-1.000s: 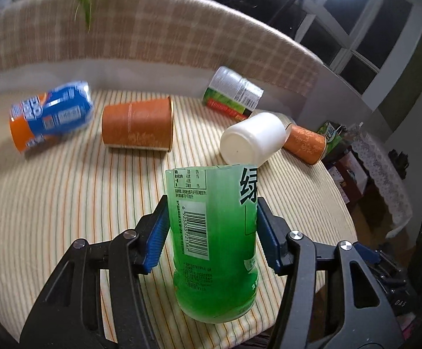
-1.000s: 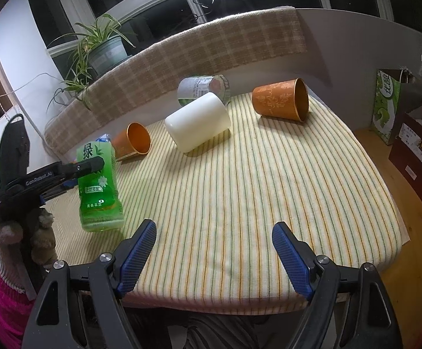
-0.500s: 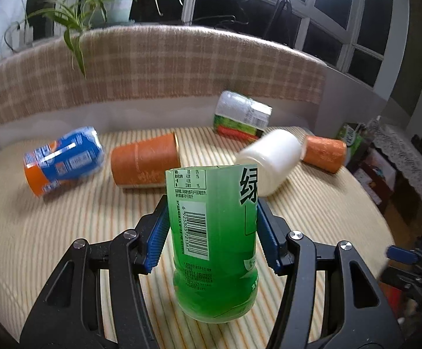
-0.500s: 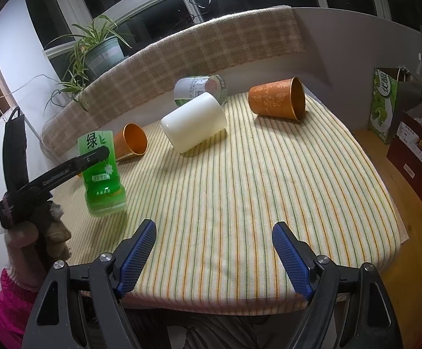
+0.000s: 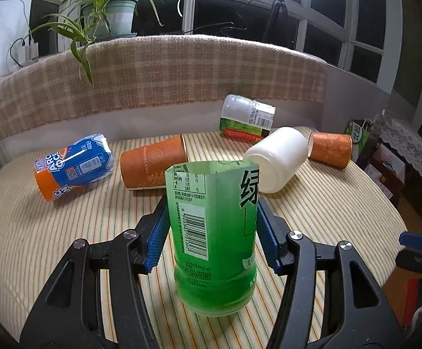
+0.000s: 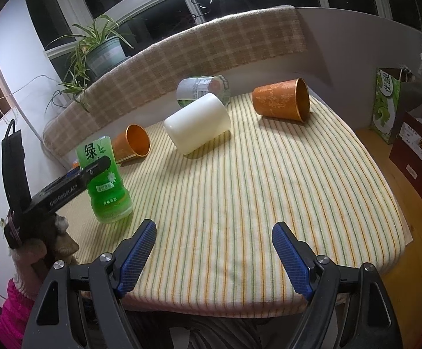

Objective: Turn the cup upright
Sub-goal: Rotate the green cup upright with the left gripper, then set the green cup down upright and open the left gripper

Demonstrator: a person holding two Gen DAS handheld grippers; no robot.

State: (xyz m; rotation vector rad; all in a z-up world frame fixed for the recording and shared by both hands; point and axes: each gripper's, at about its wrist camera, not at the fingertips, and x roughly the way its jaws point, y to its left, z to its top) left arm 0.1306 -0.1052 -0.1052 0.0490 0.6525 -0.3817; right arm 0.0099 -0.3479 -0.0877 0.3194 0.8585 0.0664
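My left gripper (image 5: 211, 226) is shut on a green cut-bottle cup (image 5: 214, 238), which stands upright with its base on the striped cloth; it also shows in the right wrist view (image 6: 106, 183). My right gripper (image 6: 214, 250) is open and empty above the table's near edge. A white cup (image 5: 278, 163) (image 6: 198, 126), two orange cups (image 5: 152, 165) (image 5: 330, 149) (image 6: 280, 103) (image 6: 132, 144), a blue-orange cup (image 5: 74, 165) and a clear green-label cup (image 5: 246, 119) (image 6: 200, 88) lie on their sides.
The striped table cloth (image 6: 269, 189) drops off at the right and front edges. A plaid cushioned backrest (image 5: 152, 72) runs along the far side, with a potted plant (image 5: 106, 14) above it. Boxes and a green bag (image 6: 388, 101) stand on the floor at right.
The left gripper has tilted level and lowered the green cup, so it now stands upright on the cloth. The right gripper has not moved.
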